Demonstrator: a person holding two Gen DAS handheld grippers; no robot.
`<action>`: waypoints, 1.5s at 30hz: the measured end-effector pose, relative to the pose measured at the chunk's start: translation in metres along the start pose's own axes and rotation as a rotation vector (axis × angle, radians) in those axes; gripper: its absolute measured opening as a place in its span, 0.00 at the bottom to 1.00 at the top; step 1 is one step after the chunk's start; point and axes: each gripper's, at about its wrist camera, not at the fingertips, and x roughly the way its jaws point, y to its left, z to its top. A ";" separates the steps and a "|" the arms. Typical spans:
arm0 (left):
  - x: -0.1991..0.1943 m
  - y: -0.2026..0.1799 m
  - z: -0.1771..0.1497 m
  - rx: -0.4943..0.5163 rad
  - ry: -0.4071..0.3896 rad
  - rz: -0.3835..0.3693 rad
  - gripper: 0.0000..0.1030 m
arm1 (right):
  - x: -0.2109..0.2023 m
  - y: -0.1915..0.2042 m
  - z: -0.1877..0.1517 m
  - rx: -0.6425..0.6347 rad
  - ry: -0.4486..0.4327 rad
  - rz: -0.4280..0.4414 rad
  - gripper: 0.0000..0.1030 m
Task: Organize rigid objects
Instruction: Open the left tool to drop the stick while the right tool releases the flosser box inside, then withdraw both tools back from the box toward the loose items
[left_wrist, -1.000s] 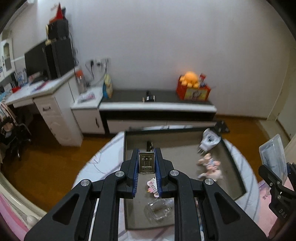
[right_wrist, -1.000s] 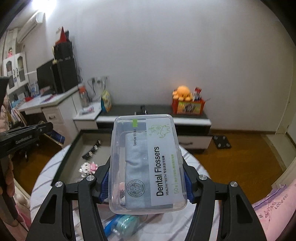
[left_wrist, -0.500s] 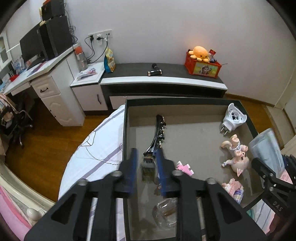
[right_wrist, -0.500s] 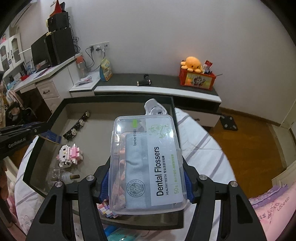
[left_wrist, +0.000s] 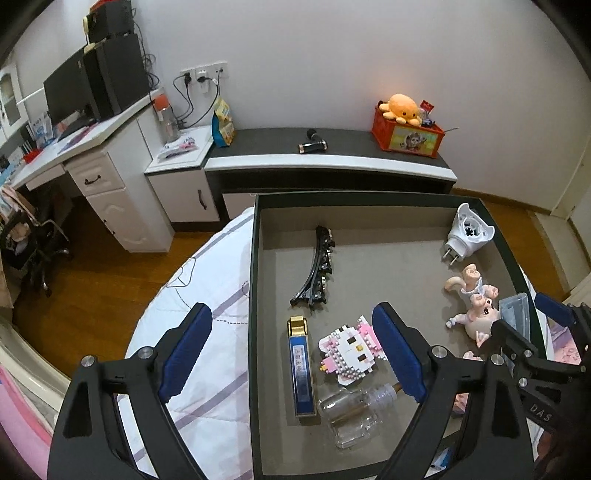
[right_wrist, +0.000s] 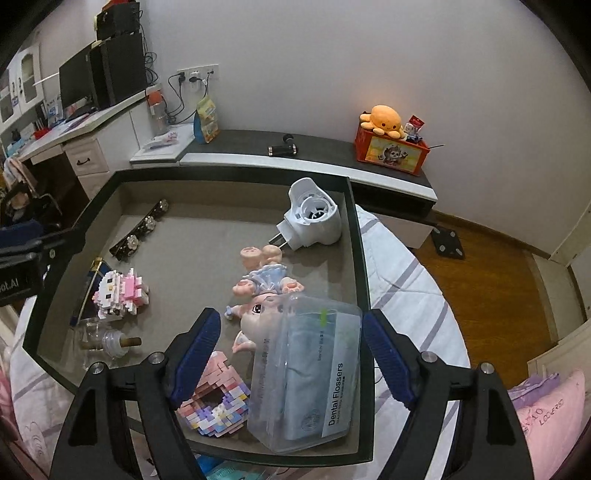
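Note:
A black-rimmed tray (left_wrist: 253, 295) with a grey floor holds the objects. My left gripper (left_wrist: 291, 321) hangs over its near left part, its jaws opening wide. Between and below them a blue and gold lighter-like bar (left_wrist: 301, 365) lies flat on the tray floor, untouched. In the right wrist view my right gripper (right_wrist: 291, 323) is opening too. The clear Dental Flossers box (right_wrist: 306, 373) rests tilted in the tray (right_wrist: 354, 229) between the pads, leaning on a pig doll (right_wrist: 258, 295); the pads stand off it.
Also in the tray: a black hair clip (left_wrist: 317, 269), a white plug (left_wrist: 467, 232), a pink-white block figure (left_wrist: 351, 350), a small glass bottle (left_wrist: 351, 413) and a pink block house (right_wrist: 218, 398). The tray sits on a round striped-cloth table (left_wrist: 207, 295). A low cabinet (left_wrist: 332, 162) stands beyond.
Both grippers came down over the tray and opened. The left let go of the blue and gold bar, the right let go of the floss box; both things now lie in the tray.

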 end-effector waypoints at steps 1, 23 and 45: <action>0.000 0.000 -0.001 0.002 -0.001 0.002 0.88 | 0.001 -0.001 0.000 0.004 0.002 0.003 0.79; -0.074 0.005 -0.025 -0.004 -0.112 -0.011 0.88 | -0.070 0.007 -0.012 0.007 -0.105 -0.020 0.79; -0.284 -0.006 -0.140 -0.011 -0.530 0.093 1.00 | -0.291 0.033 -0.127 0.013 -0.488 -0.022 0.88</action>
